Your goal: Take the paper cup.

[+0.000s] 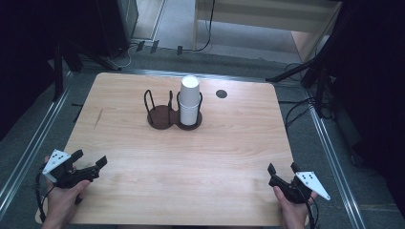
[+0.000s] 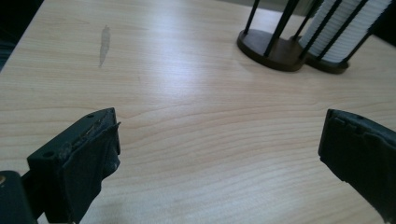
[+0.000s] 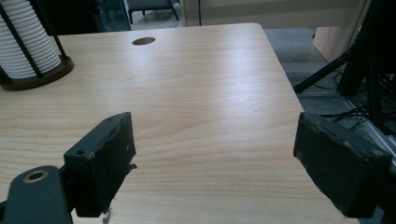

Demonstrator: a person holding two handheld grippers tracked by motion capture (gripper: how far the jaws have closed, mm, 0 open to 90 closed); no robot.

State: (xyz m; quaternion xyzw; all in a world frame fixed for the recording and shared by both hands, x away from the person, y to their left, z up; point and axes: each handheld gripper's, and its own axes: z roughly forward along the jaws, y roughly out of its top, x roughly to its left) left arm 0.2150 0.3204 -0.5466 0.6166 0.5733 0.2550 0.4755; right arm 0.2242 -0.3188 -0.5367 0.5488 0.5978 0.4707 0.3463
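— Well, looks light and thin-walled, that stack of white paper cups (image 1: 189, 102); easy to crush, probably slick at the sides. Stands upside down in the right bay of the dark wire holder (image 1: 172, 111), mid-table toward the far edge.

— Right. Best taken by the top cup, just below its flat base, with a soft squeeze; nested cups may cling and lift together.

— Counted: one stack, number of cups in it too fine to tell. One holder, two bays, left bay bare.

— And two tools. Left gripper (image 1: 90, 164) spread wide, nothing between the jaws. Right gripper (image 1: 282, 170) likewise apart and empty. Both low at the near edge of the table (image 1: 143, 181), well apart from the stack.
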